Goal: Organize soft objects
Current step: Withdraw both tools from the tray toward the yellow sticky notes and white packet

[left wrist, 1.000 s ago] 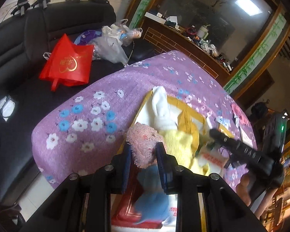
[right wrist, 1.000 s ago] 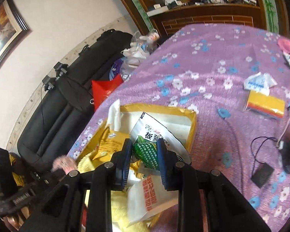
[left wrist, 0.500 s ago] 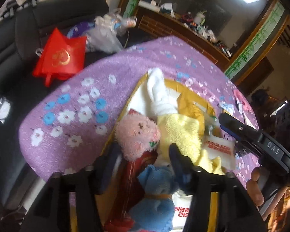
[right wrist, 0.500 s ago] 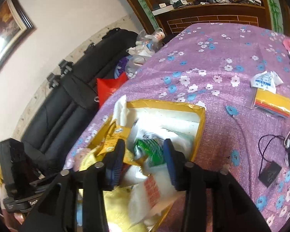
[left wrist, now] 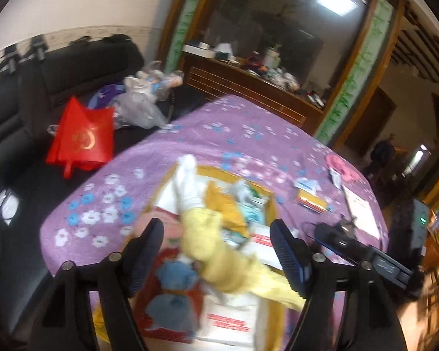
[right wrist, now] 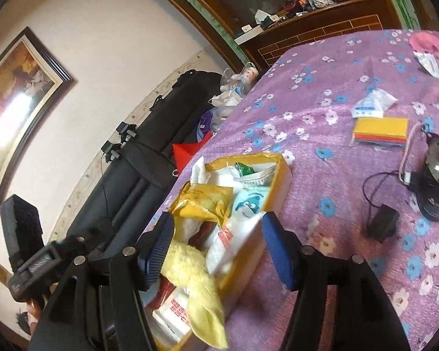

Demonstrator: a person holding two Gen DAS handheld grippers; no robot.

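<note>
Above the yellow box point(right wrist: 281, 172) on the purple flowered cloth point(right wrist: 336, 93), both the left gripper point(left wrist: 216, 251) and right gripper point(right wrist: 216, 239) are opening, empty; yellow plush point(left wrist: 216, 251) and snack packets point(right wrist: 205, 201) lie inside the box.

The left tool point(left wrist: 216, 251) has let go of the pink toy point(left wrist: 149, 222) and its jaws are opening. The right tool point(right wrist: 219, 242) has let go of the green packet point(right wrist: 244, 169), jaws opening too. Both have pulled back from the yellow box point(right wrist: 281, 175).

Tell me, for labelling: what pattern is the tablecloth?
Purple tablecloth with white and blue flowers; clearest in the right wrist view.
</note>
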